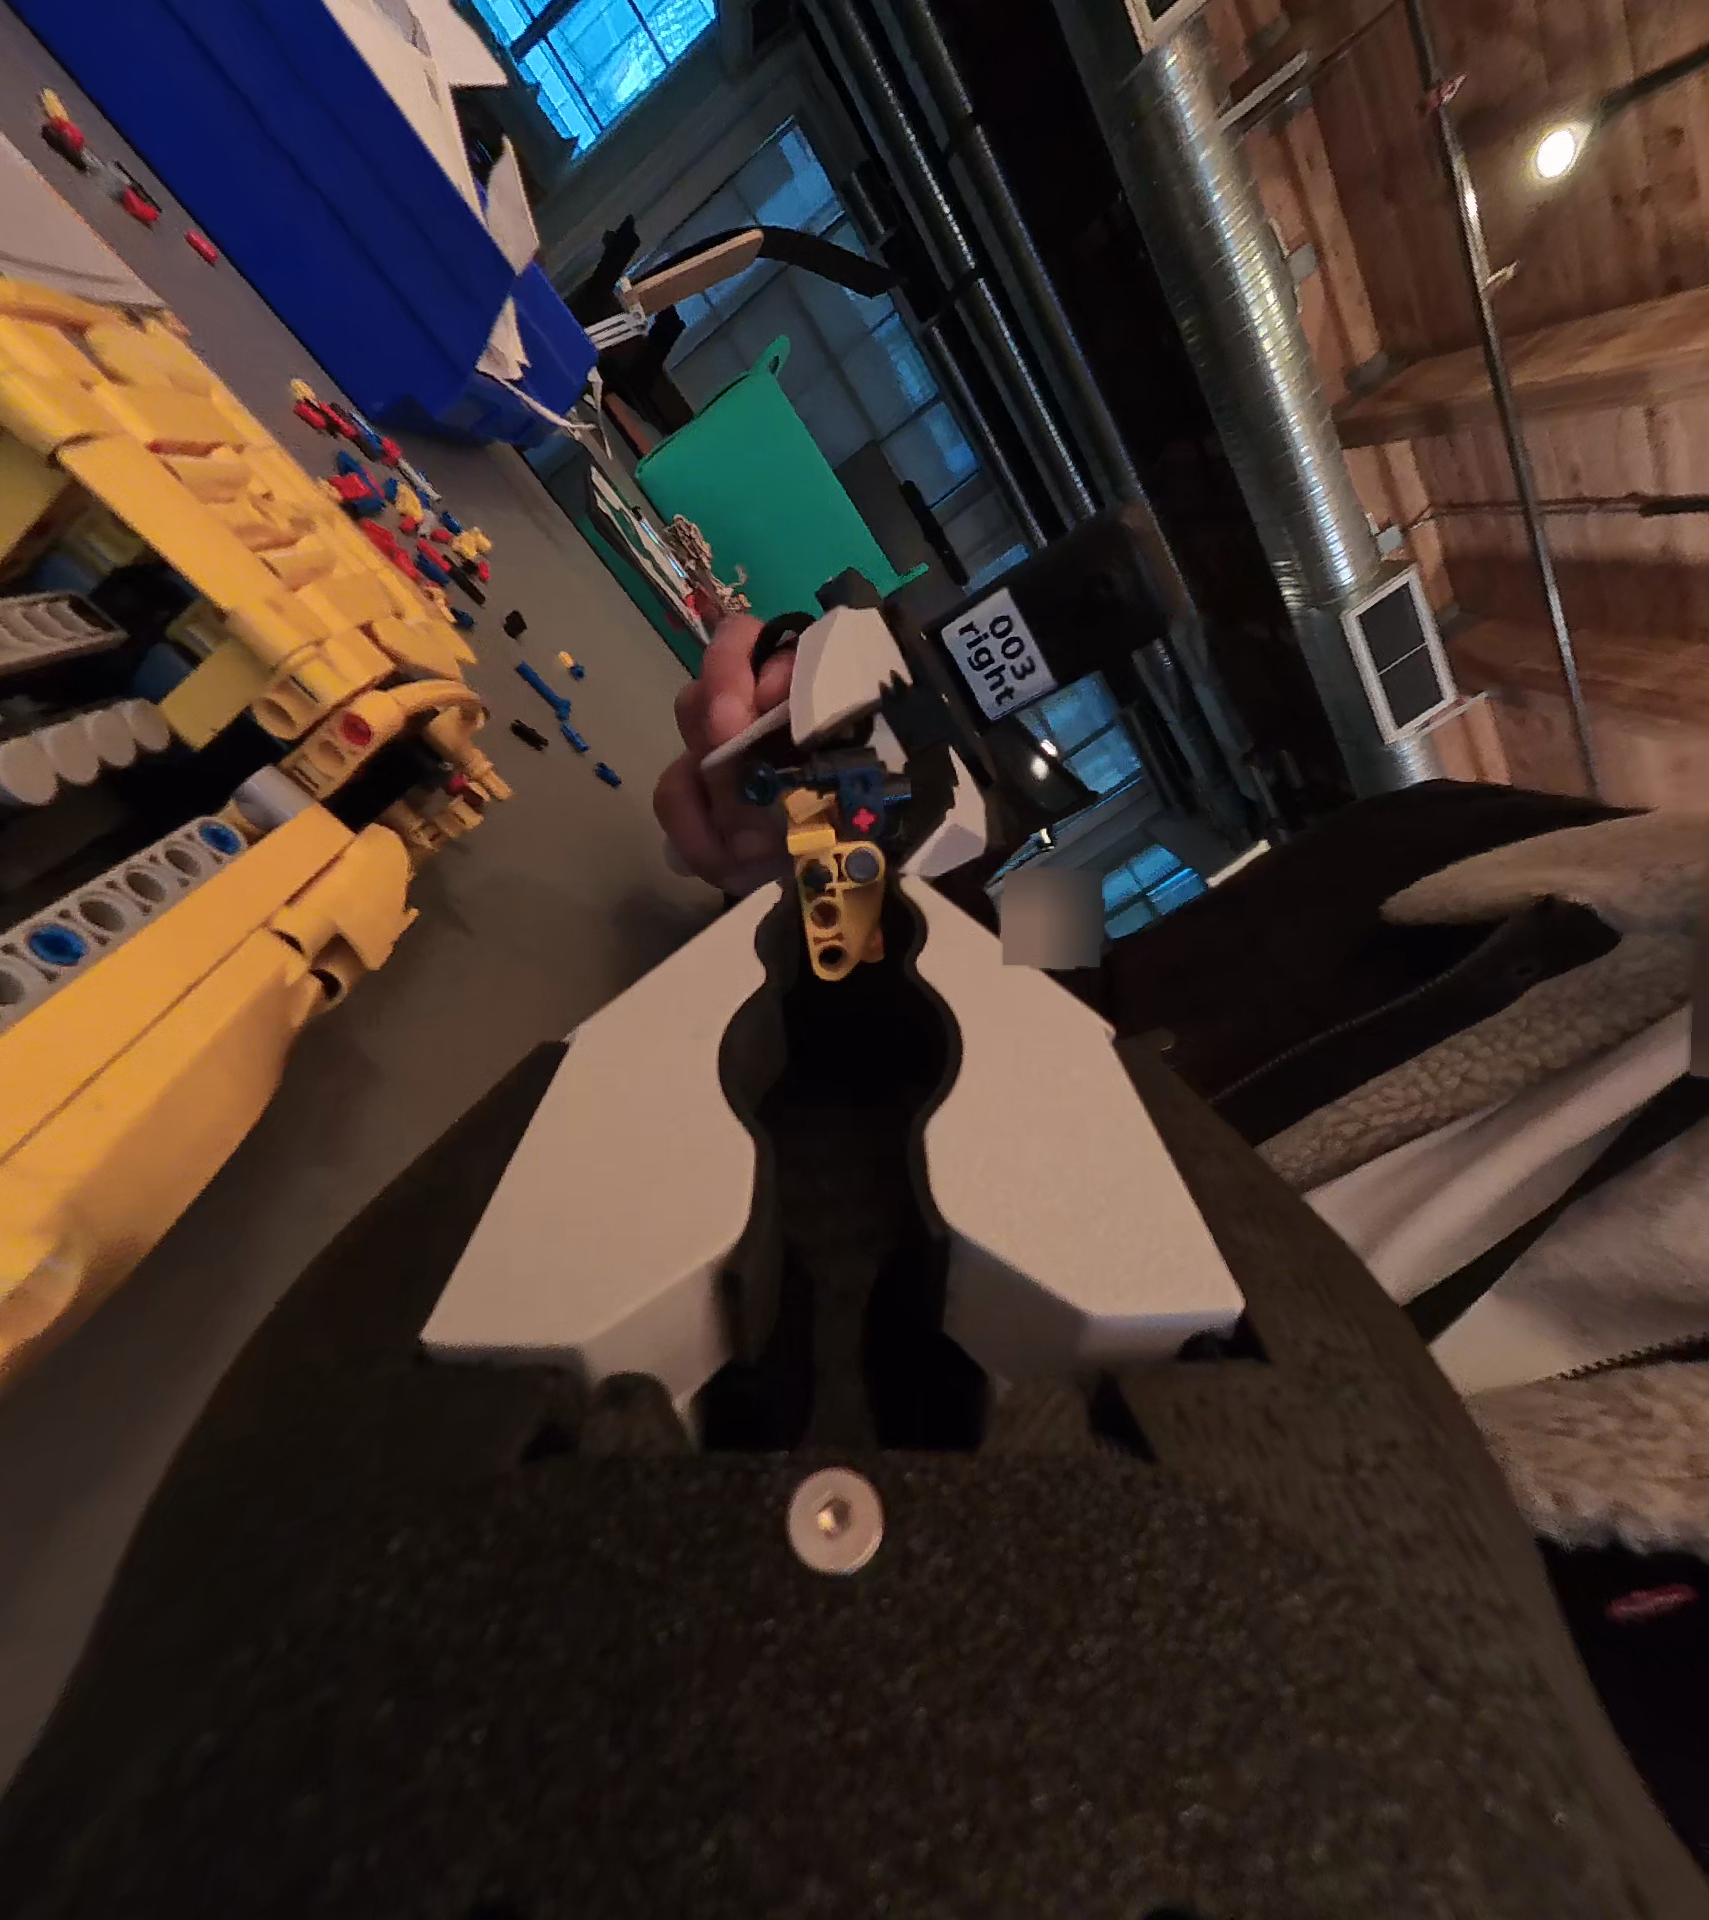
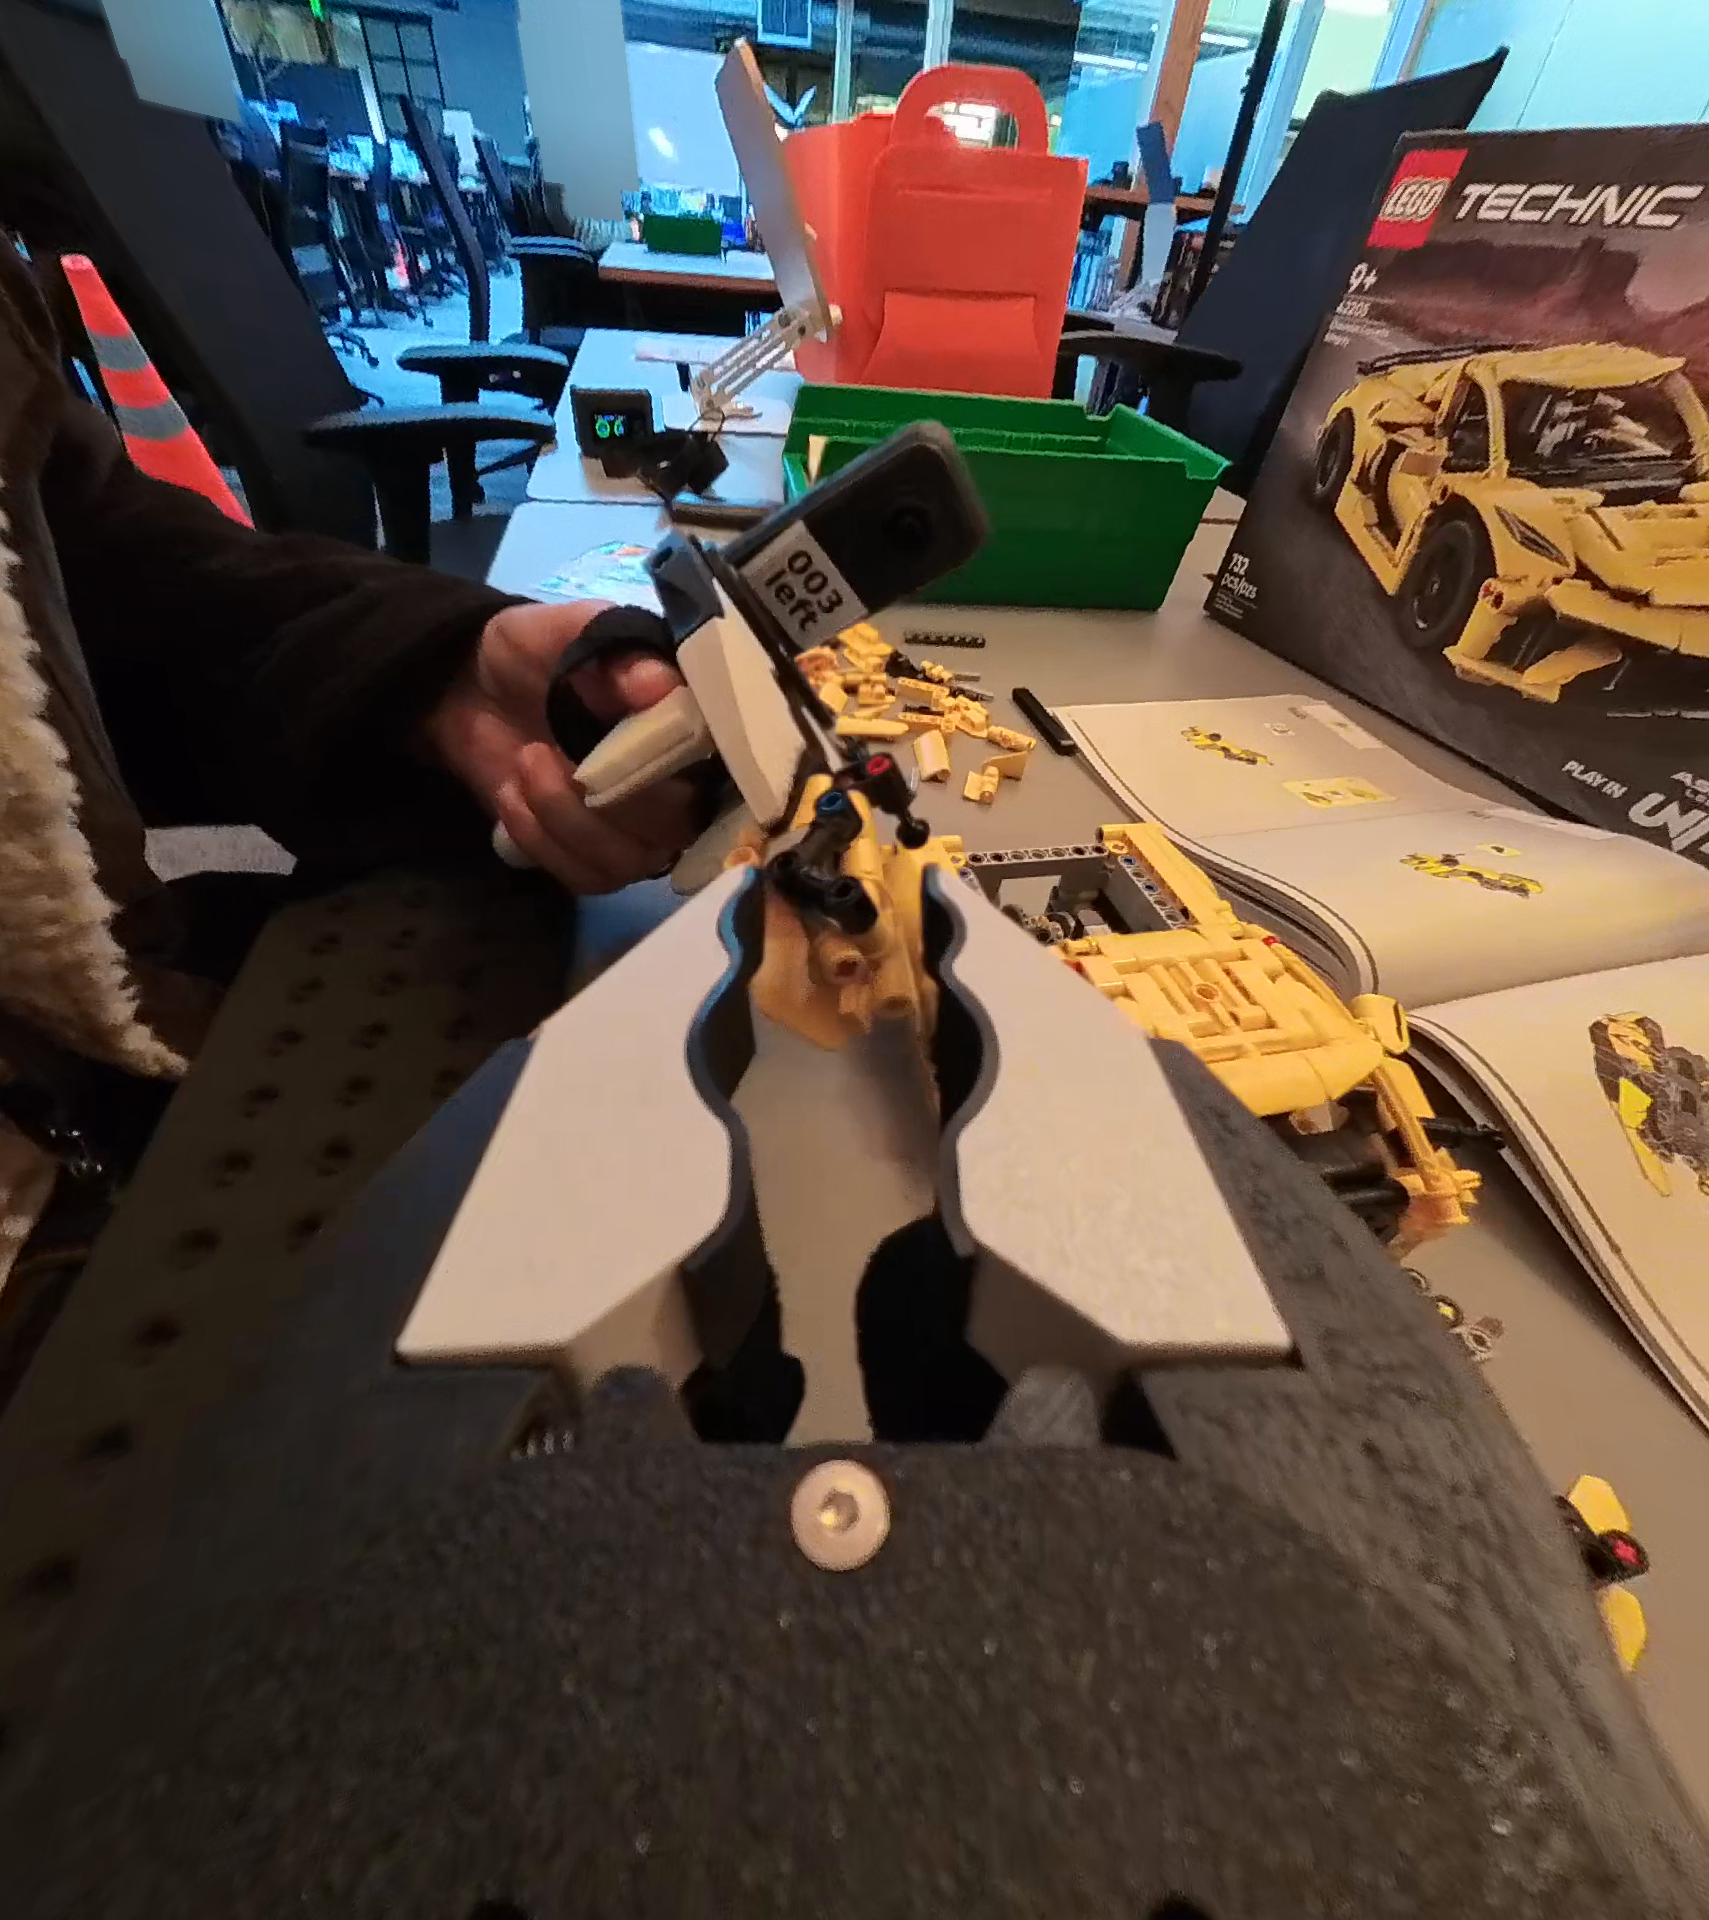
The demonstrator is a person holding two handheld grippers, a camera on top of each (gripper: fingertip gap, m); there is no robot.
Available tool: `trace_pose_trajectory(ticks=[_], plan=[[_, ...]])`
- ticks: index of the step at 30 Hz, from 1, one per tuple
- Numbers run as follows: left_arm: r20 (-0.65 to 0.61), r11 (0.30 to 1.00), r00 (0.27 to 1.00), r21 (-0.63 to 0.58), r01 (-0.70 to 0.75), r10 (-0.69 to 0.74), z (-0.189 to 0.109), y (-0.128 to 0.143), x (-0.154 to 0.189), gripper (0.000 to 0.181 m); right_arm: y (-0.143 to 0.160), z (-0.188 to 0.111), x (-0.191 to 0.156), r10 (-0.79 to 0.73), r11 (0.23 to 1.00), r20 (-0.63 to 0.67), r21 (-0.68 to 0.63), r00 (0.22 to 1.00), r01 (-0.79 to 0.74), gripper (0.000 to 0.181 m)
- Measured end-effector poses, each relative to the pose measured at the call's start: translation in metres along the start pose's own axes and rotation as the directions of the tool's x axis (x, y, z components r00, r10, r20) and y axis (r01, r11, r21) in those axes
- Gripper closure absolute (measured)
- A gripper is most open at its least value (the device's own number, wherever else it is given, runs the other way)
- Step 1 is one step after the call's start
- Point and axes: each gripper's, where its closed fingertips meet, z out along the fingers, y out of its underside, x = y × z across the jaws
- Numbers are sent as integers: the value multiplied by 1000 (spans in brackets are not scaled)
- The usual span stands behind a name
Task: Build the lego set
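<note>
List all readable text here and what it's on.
Not quoting wording; bearers only.
White sticker on left gripper's camera.
White sticker on right gripper's camera.
Lego set box: logo, numbers, slogans.
Open instruction booklet: print too small.
Small screen: too small.

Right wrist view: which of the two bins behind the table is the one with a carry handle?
The orange bin: a looped handle rises from its top. The green bin in front of it is low, open-topped and handleless.

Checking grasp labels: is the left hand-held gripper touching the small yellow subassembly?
Touching: left wrist view shows the left hand-held gripper closed on the small yellow subassembly.
</note>
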Motion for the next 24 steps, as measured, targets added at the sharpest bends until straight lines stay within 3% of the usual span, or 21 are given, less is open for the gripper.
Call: trace_pose_trajectory(ticks=[4, 9, 13, 19, 24], plan=[[22, 998, 998, -2, -63, 63, -1, 0, 1, 166, -3, -6, 2, 36, 999, 8, 28, 999, -36, 143], [50, 997, 996, 19, -75, 74, -4, -4, -2, 166, 1, -5, -2, -63, 998, -16, -16, 998, 62, 140], [85, 973, 969, -12, -230, 230, -2, -1, 6, 166, 0, -13, 6, 32, 999, -10, -16, 999, -32, 133], [47, 985, 984, 0, -171, 171, -3, -1, 7, 166, 7, -6, 2, -185, 979, -80, -102, 979, 177, 160], [60, 986, 984, -4, -168, 168, -2, -1, 4, 166, 9, -7, 5, -173, 979, -82, -124, 981, 163, 162]])
